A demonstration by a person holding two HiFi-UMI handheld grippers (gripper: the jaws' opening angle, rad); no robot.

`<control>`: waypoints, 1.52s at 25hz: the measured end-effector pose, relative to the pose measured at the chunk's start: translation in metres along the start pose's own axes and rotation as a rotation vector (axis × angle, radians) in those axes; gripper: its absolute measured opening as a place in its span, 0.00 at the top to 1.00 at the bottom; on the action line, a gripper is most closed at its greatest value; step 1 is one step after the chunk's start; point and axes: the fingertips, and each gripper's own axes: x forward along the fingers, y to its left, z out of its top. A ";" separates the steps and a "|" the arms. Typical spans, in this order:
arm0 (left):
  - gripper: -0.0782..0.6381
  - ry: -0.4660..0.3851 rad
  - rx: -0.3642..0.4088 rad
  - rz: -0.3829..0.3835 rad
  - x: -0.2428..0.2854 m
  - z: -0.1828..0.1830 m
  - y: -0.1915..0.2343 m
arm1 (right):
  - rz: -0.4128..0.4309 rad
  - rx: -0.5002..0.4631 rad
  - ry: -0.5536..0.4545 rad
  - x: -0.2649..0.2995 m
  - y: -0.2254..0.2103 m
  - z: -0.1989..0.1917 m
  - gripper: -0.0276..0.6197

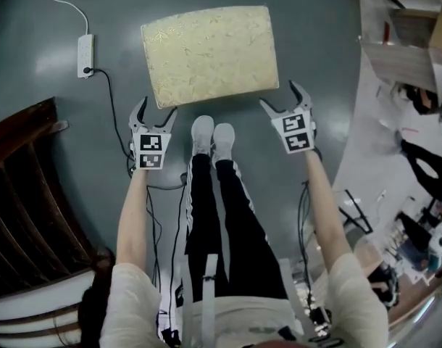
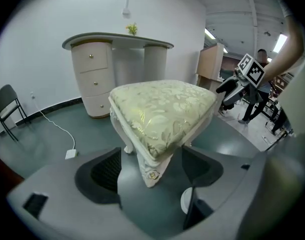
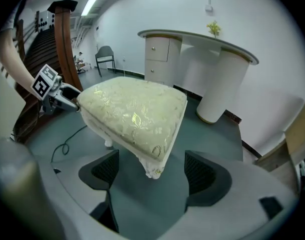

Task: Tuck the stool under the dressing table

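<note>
The left tool and right tool gape open, gripping nothing. Each frames a near corner of the cream brocade-cushioned white stool. Well beyond the stool stands the curved white dressing table. Corner-only grips may slip, and an uneven push could swing the stool against a pedestal.

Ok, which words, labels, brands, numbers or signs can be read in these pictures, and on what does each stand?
No text is readable in any view.
Left marker cube, on the left hand-held gripper: black-and-white squares only, no letters.
Right marker cube, on the right hand-held gripper: the same.
Power strip: no print readable.
Clutter at the right edge: too small and blurred.
</note>
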 end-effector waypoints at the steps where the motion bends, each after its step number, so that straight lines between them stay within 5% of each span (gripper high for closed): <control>1: 0.39 0.014 -0.002 -0.002 0.006 -0.005 0.000 | 0.003 -0.005 0.018 0.007 0.000 -0.008 0.37; 10: 0.39 0.086 0.011 -0.017 0.038 -0.033 0.007 | -0.001 0.016 0.097 0.050 0.004 -0.043 0.37; 17: 0.39 0.049 0.044 -0.063 0.050 -0.024 0.002 | 0.002 0.043 0.142 0.072 0.005 -0.046 0.37; 29: 0.45 0.117 0.101 -0.168 0.058 -0.027 -0.006 | -0.002 0.063 0.138 0.089 0.006 -0.027 0.40; 38: 0.45 0.143 0.150 -0.175 0.058 -0.030 -0.003 | -0.023 0.022 0.126 0.089 0.006 -0.031 0.45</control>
